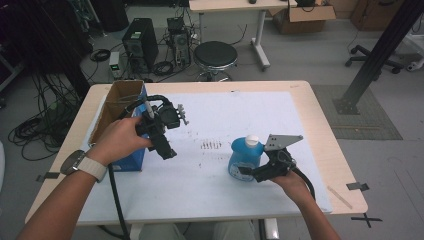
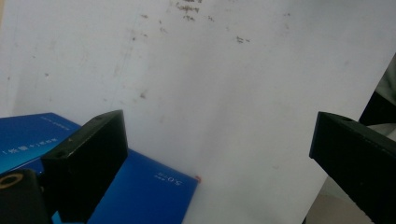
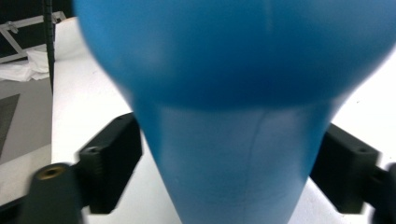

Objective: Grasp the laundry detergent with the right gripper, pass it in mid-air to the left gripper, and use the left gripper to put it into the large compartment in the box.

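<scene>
A blue bottle (image 1: 245, 159) with a white cap (image 1: 252, 140) stands upright on the white sheet (image 1: 220, 115) at the front right. My right gripper (image 1: 248, 172) comes in low from the near side, and in the right gripper view both jaws sit against the bottle's (image 3: 233, 116) narrower part, shut on it. My left gripper (image 1: 168, 151) hangs over the sheet by the blue-sided box (image 1: 117, 100), jaws pointing down. In the left gripper view that gripper (image 2: 217, 154) is wide open with bare sheet between the jaws, and the box's blue corner (image 2: 144, 196) lies under the left jaw.
The open cardboard box stands along the table's left edge. The sheet (image 2: 210, 84) carries small dark marks (image 1: 211, 145) near its middle. Beyond the table are a black stool (image 1: 215, 55), computer towers (image 1: 140, 45) with cables, and a slanted black post (image 1: 380, 50) at the right.
</scene>
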`<action>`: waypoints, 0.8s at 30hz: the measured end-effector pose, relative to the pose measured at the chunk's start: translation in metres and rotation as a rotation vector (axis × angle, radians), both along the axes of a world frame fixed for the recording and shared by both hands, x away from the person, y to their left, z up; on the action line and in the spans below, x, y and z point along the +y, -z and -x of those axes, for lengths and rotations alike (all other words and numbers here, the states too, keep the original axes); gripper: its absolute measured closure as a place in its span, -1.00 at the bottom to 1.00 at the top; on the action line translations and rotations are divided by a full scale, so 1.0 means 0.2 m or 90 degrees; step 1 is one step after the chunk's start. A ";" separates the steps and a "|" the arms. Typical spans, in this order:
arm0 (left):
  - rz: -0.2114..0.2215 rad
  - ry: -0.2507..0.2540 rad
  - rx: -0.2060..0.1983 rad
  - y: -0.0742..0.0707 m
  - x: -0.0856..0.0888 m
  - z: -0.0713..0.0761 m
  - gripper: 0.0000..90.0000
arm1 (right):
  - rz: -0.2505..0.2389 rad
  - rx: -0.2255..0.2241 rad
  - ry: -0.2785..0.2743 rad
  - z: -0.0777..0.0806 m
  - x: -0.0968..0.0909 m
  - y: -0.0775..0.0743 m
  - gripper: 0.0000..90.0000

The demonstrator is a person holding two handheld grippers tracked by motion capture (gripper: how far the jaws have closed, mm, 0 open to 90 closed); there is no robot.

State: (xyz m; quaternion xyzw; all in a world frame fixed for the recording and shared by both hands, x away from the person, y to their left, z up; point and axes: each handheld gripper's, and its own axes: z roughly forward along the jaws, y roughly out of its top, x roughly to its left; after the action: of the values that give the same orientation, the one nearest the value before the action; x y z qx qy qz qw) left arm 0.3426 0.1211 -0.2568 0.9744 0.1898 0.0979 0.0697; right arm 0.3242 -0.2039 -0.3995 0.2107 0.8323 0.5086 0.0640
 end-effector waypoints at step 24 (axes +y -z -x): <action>0.000 -0.002 0.003 0.00 0.00 0.00 -0.89 | -0.009 -0.019 -0.004 0.01 0.00 0.00 -0.26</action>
State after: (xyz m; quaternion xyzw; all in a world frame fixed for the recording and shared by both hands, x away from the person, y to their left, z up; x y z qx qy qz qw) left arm 0.3422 0.1215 -0.2569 0.9743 0.1916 0.0955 0.0694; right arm 0.3232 -0.2044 -0.3988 0.2011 0.8284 0.5175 0.0735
